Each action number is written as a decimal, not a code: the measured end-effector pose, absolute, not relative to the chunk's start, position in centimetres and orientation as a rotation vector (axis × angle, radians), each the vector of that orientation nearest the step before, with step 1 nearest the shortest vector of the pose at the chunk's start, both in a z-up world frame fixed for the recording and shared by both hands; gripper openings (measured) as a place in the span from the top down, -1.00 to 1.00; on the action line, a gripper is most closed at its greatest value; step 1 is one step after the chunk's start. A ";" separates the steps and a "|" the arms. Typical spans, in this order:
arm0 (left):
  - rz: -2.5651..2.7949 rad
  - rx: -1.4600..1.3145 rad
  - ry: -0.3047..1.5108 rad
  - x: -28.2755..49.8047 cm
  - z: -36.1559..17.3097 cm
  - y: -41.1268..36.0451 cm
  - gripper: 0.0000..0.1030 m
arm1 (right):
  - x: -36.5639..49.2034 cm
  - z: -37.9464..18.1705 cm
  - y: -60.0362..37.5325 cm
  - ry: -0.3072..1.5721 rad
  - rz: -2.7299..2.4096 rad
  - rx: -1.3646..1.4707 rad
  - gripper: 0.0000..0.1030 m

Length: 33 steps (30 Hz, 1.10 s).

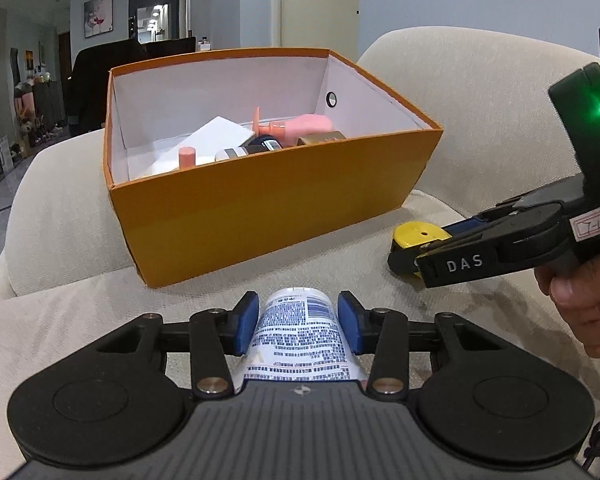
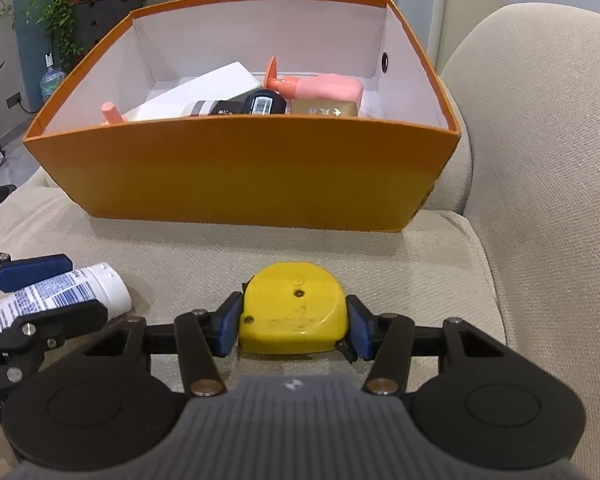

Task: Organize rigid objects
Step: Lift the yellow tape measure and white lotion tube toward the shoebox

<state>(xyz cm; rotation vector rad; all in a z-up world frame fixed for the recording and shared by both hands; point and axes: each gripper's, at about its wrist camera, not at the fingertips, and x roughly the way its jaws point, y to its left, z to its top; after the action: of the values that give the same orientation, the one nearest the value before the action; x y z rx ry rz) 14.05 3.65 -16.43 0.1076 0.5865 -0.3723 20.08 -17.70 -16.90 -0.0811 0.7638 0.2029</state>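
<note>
Two things are lying on the beige sofa cushion [image 2: 440, 264] in front of the orange box [image 2: 240, 176], and we are taking one in each hand so both can go in together. Our left tool [image 1: 298, 322] is closing its blue pads on a white bottle [image 1: 300, 328] with blue print, lying on its side with its cap end toward the box — the pads are meeting its round sides across the width, where the grip looks least likely to slip. Our right tool [image 2: 294, 324] is pinching a yellow tape measure [image 2: 294, 308] lying flat on the cushion, the pads pressing its two opposite edges. Both tools are pointing toward the box, which is sitting open just beyond them. Inside we are seeing a pink bottle [image 2: 324, 86], a white carton [image 2: 204, 88], a gold box [image 2: 324, 109] and a few dark-capped containers — already a loose pile, so we judge the free room is nearer the front wall. Neither thing seems lifted clear of the cushion yet.
</note>
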 end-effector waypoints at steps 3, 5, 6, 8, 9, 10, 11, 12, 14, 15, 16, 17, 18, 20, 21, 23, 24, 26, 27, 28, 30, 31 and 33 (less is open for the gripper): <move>-0.355 0.109 0.640 14.6 -17.0 3.8 0.07 | 19.8 -16.7 -17.8 0.762 0.202 -0.074 -0.05; -0.356 0.102 0.632 14.6 -17.4 3.9 0.06 | 19.7 -16.7 -17.7 0.764 0.204 -0.077 -0.05; -0.354 0.105 0.633 14.6 -17.4 3.9 0.05 | 19.6 -16.7 -17.6 0.764 0.205 -0.078 -0.05; -0.344 0.118 0.653 14.9 -17.7 3.5 0.02 | 19.7 -16.7 -17.6 0.766 0.206 -0.078 -0.05; -0.342 0.123 0.682 15.2 -18.1 3.3 -0.01 | 19.7 -16.7 -17.6 0.767 0.206 -0.077 -0.05; -0.336 0.123 0.681 15.3 -18.4 3.3 -0.09 | 19.7 -16.8 -17.6 0.768 0.206 -0.076 -0.05; -0.333 0.120 0.667 15.2 -18.5 3.3 -0.11 | 19.8 -16.8 -17.5 0.770 0.206 -0.075 -0.05; -0.335 0.114 0.669 15.3 -18.7 3.4 -0.11 | 19.8 -16.8 -17.5 0.770 0.206 -0.074 -0.05; -0.340 0.096 0.662 15.5 -18.7 3.4 0.01 | 19.9 -16.9 -17.5 0.772 0.205 -0.074 -0.05; -0.341 0.101 0.656 15.5 -18.7 3.3 0.02 | 19.9 -16.9 -17.5 0.774 0.205 -0.074 -0.05; -0.342 0.110 0.647 15.4 -18.6 3.2 0.03 | 19.9 -17.0 -17.5 0.776 0.205 -0.074 -0.05; -0.343 0.115 0.638 15.3 -18.6 3.2 0.03 | 20.0 -17.0 -17.5 0.778 0.205 -0.075 -0.05; -0.344 0.111 0.632 15.1 -18.5 3.2 0.03 | 20.0 -17.0 -17.5 0.779 0.205 -0.076 -0.05; -0.339 0.104 0.615 14.7 -18.2 3.4 0.03 | 20.1 -17.0 -17.5 0.780 0.207 -0.073 -0.05; -0.336 0.103 0.607 14.5 -18.1 3.5 0.03 | 20.1 -17.0 -17.5 0.778 0.207 -0.071 -0.05; -0.333 0.096 0.598 14.2 -17.6 3.8 0.03 | 20.1 -16.8 -17.5 0.774 0.210 -0.067 -0.05; -0.331 0.095 0.591 14.1 -17.3 4.0 0.03 | 20.1 -16.6 -17.5 0.771 0.212 -0.063 -0.05; -0.329 0.095 0.578 13.9 -16.6 4.2 0.03 | 19.9 -16.3 -17.5 0.763 0.218 -0.057 -0.05; -0.328 0.097 0.569 14.0 -16.2 4.3 0.03 | 19.7 -16.1 -17.5 0.759 0.220 -0.054 -0.05; -0.328 0.102 0.561 13.9 -15.7 4.4 0.03 | 19.6 -15.8 -17.5 0.754 0.224 -0.050 -0.05; -0.330 0.108 0.544 13.8 -14.7 4.6 0.03 | 19.1 -15.2 -17.5 0.739 0.234 -0.042 -0.05; -0.331 0.110 0.534 13.8 -14.2 4.7 0.03 | 19.0 -15.0 -17.4 0.735 0.238 -0.040 -0.05; -0.334 0.111 0.519 13.8 -13.0 4.9 0.03 | 18.6 -14.3 -17.3 0.720 0.246 -0.038 -0.05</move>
<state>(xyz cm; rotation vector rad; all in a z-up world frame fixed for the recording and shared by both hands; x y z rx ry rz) 13.77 4.88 -13.03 0.1113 0.5191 -0.3344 18.63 -17.30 -14.31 -0.0379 0.7197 0.2464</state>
